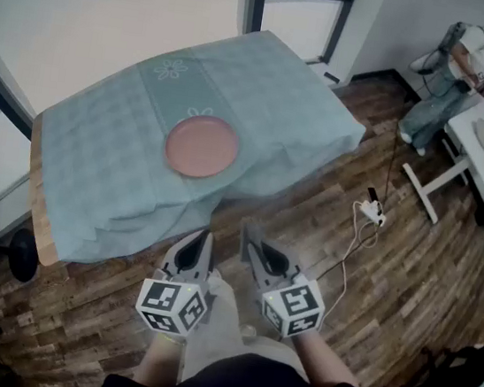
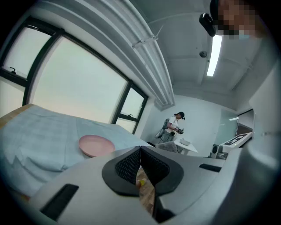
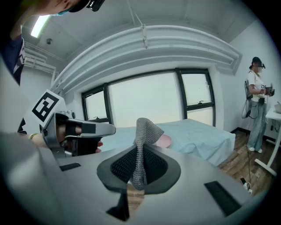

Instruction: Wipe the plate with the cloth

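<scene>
With my right gripper [image 3: 139,154] clamped on just a thin fold of grey mesh cloth [image 3: 146,128] and my left gripper [image 2: 140,153] pressed together and empty, I judge the round pink plate [image 1: 201,146], upper centre on the loose pale-blue tablecloth [image 1: 96,154], may skid unsteadied when wiped.

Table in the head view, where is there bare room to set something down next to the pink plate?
The tablecloth is bare right of the plate, up to the far right corner, and left of it, toward the wooden edge. Behind the plate only the flower pattern lies flat. Nothing is crowded; the near edge just has rumpled folds.
</scene>
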`<action>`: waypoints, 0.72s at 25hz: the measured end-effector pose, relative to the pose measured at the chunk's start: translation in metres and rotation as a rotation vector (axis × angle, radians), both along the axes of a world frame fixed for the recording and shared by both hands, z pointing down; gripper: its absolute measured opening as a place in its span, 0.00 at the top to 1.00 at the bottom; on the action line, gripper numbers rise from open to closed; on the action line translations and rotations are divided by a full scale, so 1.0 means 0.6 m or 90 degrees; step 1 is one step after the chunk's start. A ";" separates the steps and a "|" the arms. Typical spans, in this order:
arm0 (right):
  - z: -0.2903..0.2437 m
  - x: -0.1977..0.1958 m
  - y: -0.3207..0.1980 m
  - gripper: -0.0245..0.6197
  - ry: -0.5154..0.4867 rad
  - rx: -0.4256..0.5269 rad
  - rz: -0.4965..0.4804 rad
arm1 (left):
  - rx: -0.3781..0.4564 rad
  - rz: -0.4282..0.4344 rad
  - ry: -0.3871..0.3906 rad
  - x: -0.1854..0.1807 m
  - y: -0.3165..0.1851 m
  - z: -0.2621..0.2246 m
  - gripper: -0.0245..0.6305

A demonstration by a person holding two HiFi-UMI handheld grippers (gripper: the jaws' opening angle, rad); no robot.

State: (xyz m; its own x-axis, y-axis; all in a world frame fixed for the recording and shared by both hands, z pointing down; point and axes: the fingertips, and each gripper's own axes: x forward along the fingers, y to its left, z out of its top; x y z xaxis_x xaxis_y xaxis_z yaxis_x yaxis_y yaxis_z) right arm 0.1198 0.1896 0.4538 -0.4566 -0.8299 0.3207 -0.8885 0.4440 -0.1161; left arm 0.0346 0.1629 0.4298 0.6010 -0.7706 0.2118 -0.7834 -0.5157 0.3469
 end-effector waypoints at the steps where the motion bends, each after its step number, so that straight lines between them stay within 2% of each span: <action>1: -0.001 0.010 0.035 0.91 -0.001 -0.001 0.006 | -0.002 0.002 -0.003 0.008 0.040 0.001 0.94; 4: -0.004 0.036 0.127 0.91 -0.012 -0.007 0.026 | -0.005 0.002 -0.015 0.022 0.141 0.004 0.94; 7: -0.009 0.048 0.186 0.91 -0.013 -0.003 0.038 | -0.001 -0.008 -0.020 0.018 0.202 -0.001 0.94; 13: -0.021 0.032 0.241 0.91 -0.011 0.012 0.010 | 0.024 -0.024 -0.016 0.005 0.263 -0.026 0.94; 18: -0.034 0.018 0.255 0.91 -0.033 0.028 -0.016 | 0.032 -0.043 -0.032 -0.004 0.286 -0.030 0.94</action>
